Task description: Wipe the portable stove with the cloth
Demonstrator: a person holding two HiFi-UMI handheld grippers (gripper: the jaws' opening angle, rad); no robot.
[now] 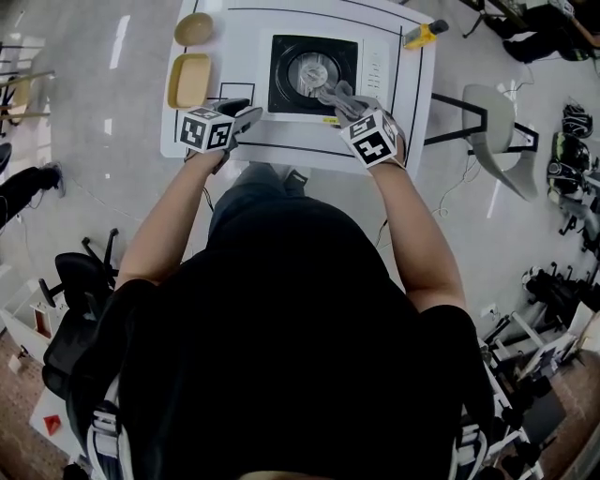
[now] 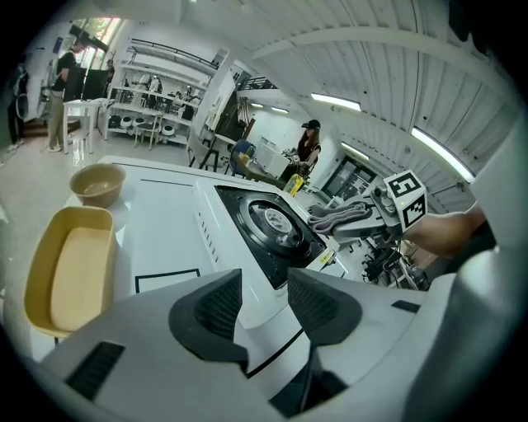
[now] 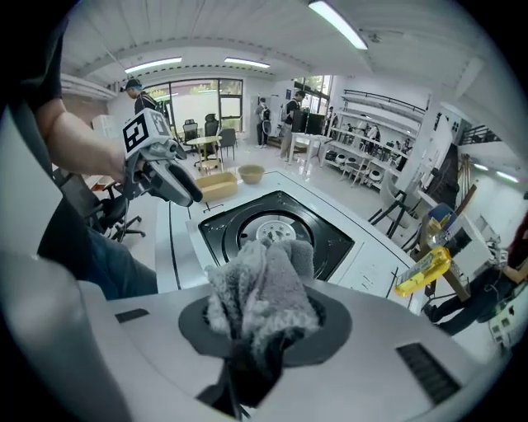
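The white portable stove with a black square burner top sits mid-table. The crumpled grey fleecy cloth hangs just above the burner's 5 o'clock corner, so the wiping looks about to start or barely under way. The right gripper has its jaws clamped on the cloth's bunched end, leaving a loose wad forward, likely to serve as the wiping face. The left gripper waits at the stove's 8 o'clock, jaws a narrow gap apart with nothing between them, perhaps ready to steady the stove. At 9 o'clock lies a yellow rectangular tray, and at 11 o'clock a round tan bowl; both appear empty.
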